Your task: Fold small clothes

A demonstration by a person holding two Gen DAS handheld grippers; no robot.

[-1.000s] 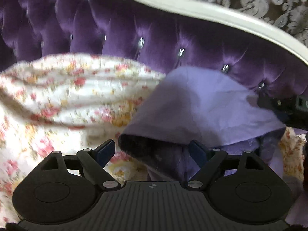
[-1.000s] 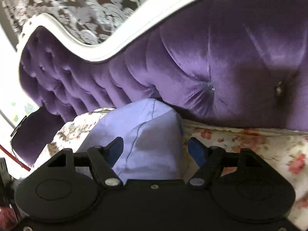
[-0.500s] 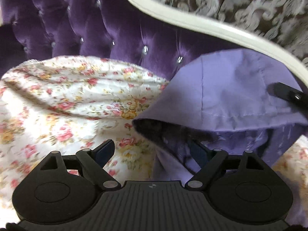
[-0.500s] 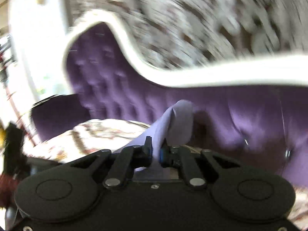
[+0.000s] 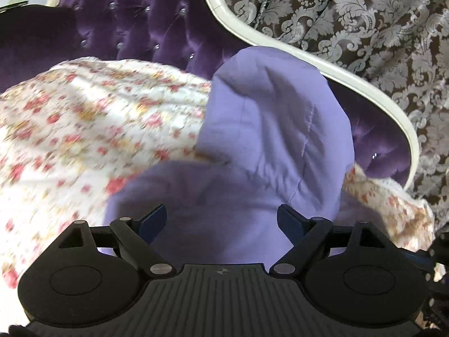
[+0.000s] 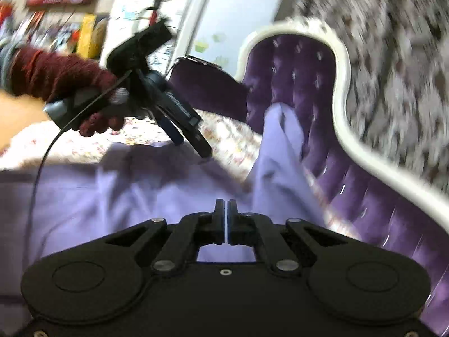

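A lavender garment (image 5: 269, 140) lies on a floral sheet, one part raised in a hump against the sofa back. It also shows in the right wrist view (image 6: 118, 196), spread flat with a raised fold at the right. My left gripper (image 5: 221, 221) is open just above the cloth and holds nothing; it also appears in the right wrist view (image 6: 193, 143), held by a hand in a red sleeve. My right gripper (image 6: 226, 213) is shut, low over the garment; whether cloth is pinched between its pads cannot be told.
A floral sheet (image 5: 84, 129) covers the seat of a purple tufted sofa (image 5: 157, 22) with a white frame (image 5: 350, 78). A patterned curtain (image 5: 364, 22) hangs behind. Cluttered shelves (image 6: 56, 14) stand at the far left in the right wrist view.
My right gripper shut on a fold of the garment and carried it across. The lifted cloth now lies lower and more folded. My left gripper stayed open and tilted up toward the sofa back.
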